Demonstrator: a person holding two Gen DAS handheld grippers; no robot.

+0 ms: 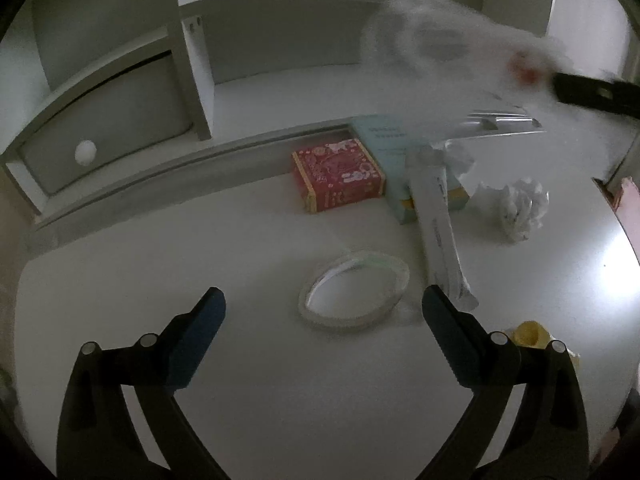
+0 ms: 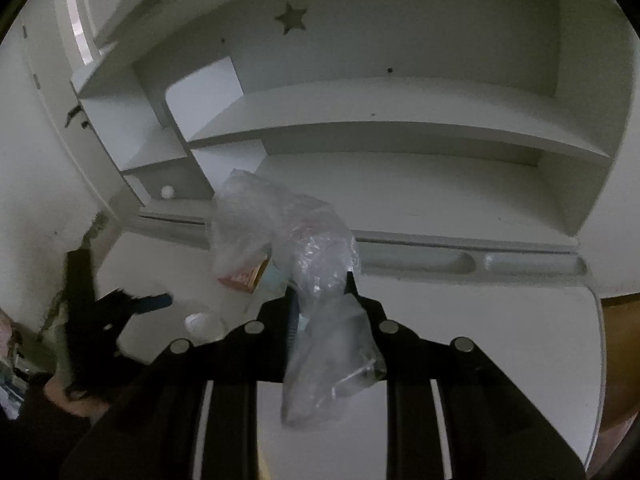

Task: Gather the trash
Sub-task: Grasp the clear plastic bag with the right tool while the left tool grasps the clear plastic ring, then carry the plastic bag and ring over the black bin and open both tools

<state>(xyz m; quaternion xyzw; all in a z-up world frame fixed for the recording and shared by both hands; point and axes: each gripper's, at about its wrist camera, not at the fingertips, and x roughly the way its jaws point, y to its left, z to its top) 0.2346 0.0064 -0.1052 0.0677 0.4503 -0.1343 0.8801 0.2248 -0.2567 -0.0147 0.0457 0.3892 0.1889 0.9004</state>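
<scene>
A white desk (image 1: 248,420) fills the dim room, bright glare on its right edge. Behind it rises a white hutch (image 2: 400,104) with open shelves, a star cutout (image 2: 292,18) above them, a drawer with a round knob (image 1: 85,152) at its left.

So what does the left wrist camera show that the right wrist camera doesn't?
Only the left wrist view shows the crumpled paper, the long white wrapper, and the left gripper open above the tape roll.

Only the right wrist view shows the star cutout, the desk's tray grooves, and the right gripper shut on the clear plastic bag.

Both show the white desk, the red box, the drawer knob and, blurred in the left view, that bag.
</scene>
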